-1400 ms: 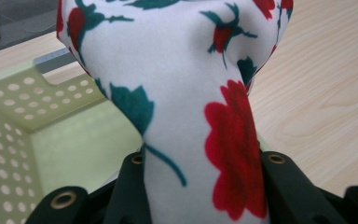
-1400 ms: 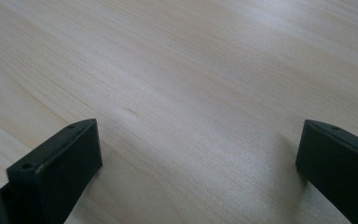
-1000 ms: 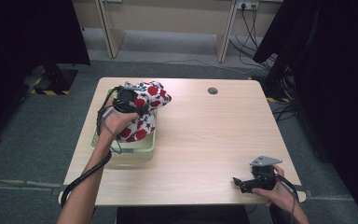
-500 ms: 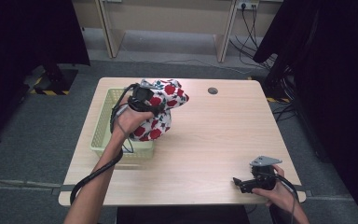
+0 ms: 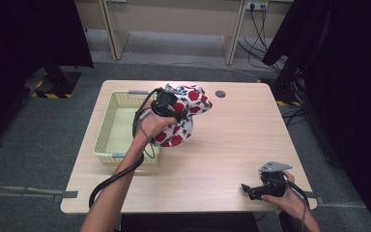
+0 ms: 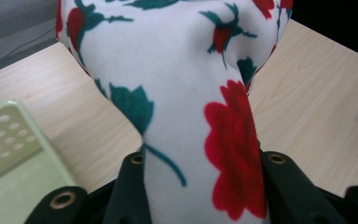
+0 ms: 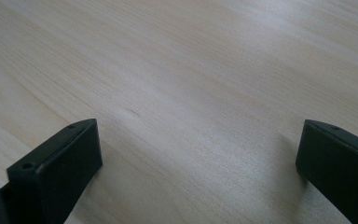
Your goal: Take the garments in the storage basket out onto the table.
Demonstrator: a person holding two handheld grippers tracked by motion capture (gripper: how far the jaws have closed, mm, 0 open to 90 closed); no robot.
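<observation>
A white cloth with red flowers and green leaves (image 5: 186,118) hangs bunched just right of the pale green basket (image 5: 107,126). My left gripper (image 5: 173,110) is shut on it, with the fabric (image 6: 200,121) squeezed between the two black jaws and rising above them. At the table's front right corner, a hand holds my right gripper (image 5: 251,188) low over the wood. In the right gripper view its jaws stand wide apart with nothing between them (image 7: 198,154).
The basket's inside looks empty. A round cable hole (image 5: 220,94) sits near the table's (image 5: 232,145) far edge. Bare wood lies between the cloth and the right gripper. Dark curtains and cables surround the table.
My left gripper has carried the cloth up out of the basket and to the right, over the table. The right gripper has stayed in place.
</observation>
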